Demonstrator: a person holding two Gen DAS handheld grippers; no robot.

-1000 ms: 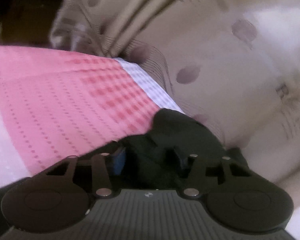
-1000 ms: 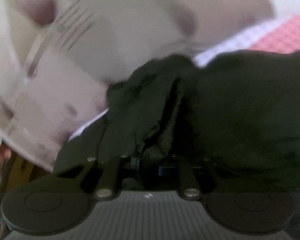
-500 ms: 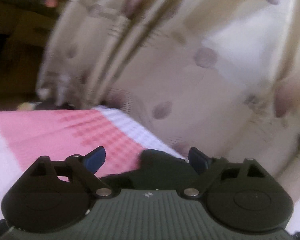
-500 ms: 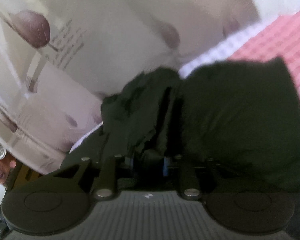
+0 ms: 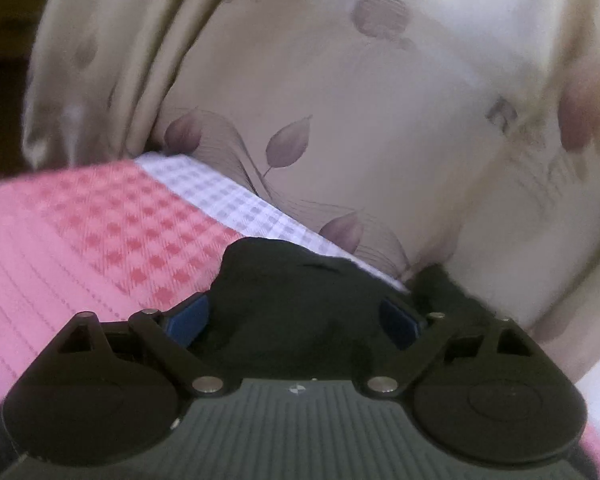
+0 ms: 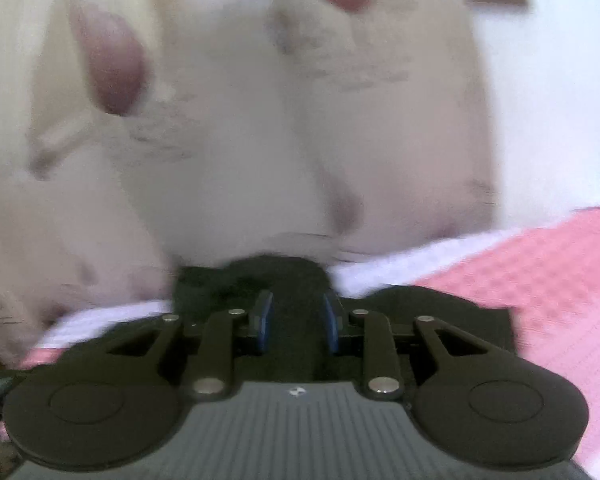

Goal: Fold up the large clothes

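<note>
A dark, nearly black garment (image 5: pixel 284 280) lies bunched on a pink checked bedspread (image 5: pixel 100 232), close to its white checked border. My left gripper (image 5: pixel 293 318) hangs just above it and is wide open. Its blue pads (image 5: pixel 188 316) stand clear on either side of the cloth's hump. In the blurred right wrist view the same garment (image 6: pixel 252 276) lies flat below and beyond my right gripper (image 6: pixel 298 320). That gripper's blue pads (image 6: pixel 264 320) are a narrow gap apart and do not pinch the dark cloth seen between them.
A cream curtain with mauve leaf prints (image 5: pixel 340 120) hangs right behind the bed edge and fills the upper part of both views (image 6: pixel 220 160). The pink bedspread (image 6: pixel 540 264) stretches away to the right. Dark furniture shows at the far left (image 5: pixel 4 40).
My left gripper has let go of the dark cloth and spread wide. The right jaws have parted off the bunched fold and lifted, so the garment now sits lower and flatter in that view.
</note>
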